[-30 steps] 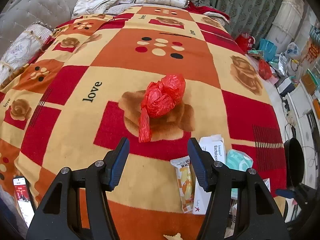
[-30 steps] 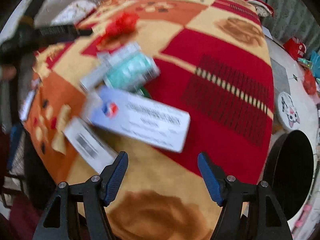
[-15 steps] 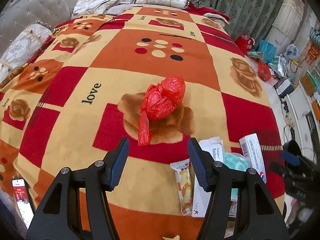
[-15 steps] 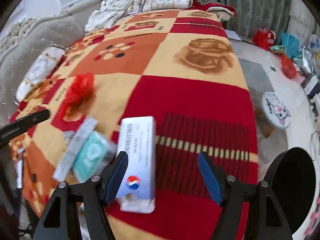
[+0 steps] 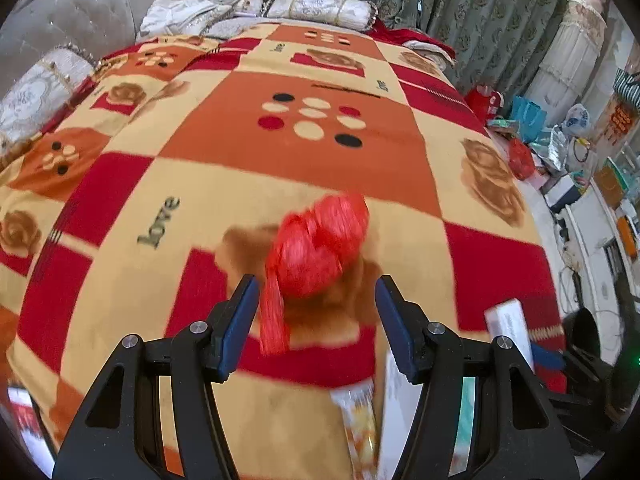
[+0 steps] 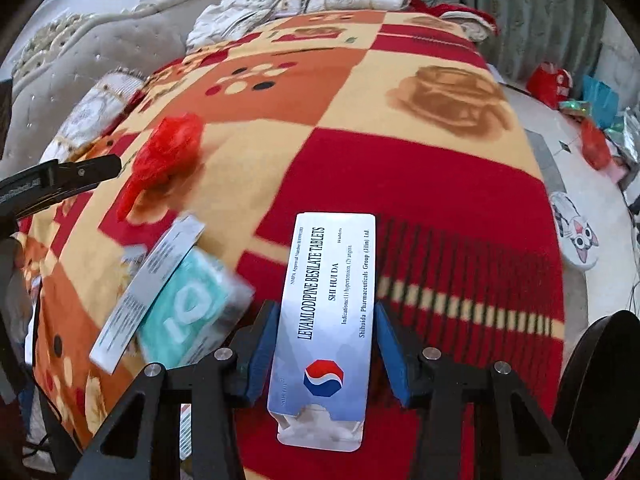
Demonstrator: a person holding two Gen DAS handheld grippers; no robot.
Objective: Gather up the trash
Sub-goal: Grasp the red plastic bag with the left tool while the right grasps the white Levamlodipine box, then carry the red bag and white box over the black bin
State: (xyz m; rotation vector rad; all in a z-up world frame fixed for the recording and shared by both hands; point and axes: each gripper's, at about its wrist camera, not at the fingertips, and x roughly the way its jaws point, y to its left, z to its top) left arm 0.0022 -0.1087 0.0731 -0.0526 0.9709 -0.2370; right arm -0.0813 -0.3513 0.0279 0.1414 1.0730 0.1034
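Note:
A crumpled red plastic bag [image 5: 320, 244] lies on the patterned blanket [image 5: 280, 152]; it also shows in the right wrist view [image 6: 166, 156]. My left gripper [image 5: 314, 320] is open, its fingers on either side of the bag's near end. My right gripper [image 6: 322, 348] has its jaws closed in on the sides of a white tablet box [image 6: 328, 320] that lies on the blanket. A second white box [image 6: 148, 292], a teal tissue pack [image 6: 192, 308] and a snack wrapper [image 5: 358, 424] lie beside it.
Pillows [image 5: 320, 4] and a grey headboard [image 5: 72, 12] are at the far end of the bed. A black bin [image 6: 604, 392] stands off the right edge. Bags and clutter [image 5: 560, 148] cover the floor to the right. A phone [image 5: 24, 420] lies at lower left.
My left gripper moved forward so its fingers now flank the red bag. My right gripper advanced onto the tablet box and narrowed until its pads meet the box's sides.

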